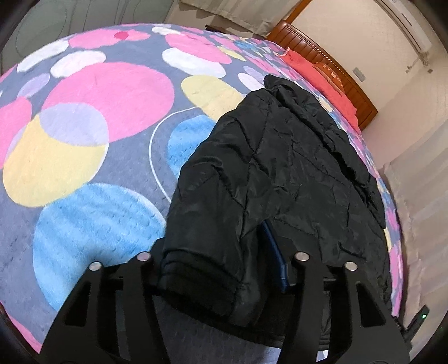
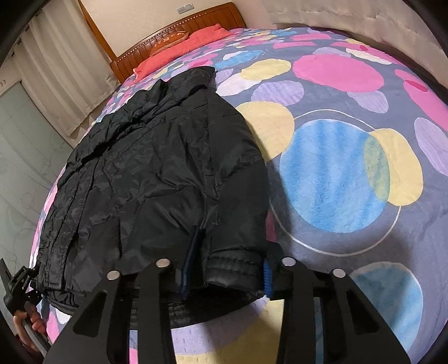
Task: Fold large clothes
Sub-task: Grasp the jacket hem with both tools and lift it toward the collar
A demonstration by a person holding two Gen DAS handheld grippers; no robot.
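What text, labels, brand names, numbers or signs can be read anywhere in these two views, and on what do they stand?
No readable text in either view.
Orange cushion at the headboard: pale embroidered marks, too small and blurred to read.
Black jacket: no label or logo showing.
Patterned blanket: coloured circles only, no lettering.
Wall air conditioner: no marking legible.

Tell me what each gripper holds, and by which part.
Left gripper: black padded jacket, by a sleeve cuff. Right gripper: same jacket, by the other cuff.
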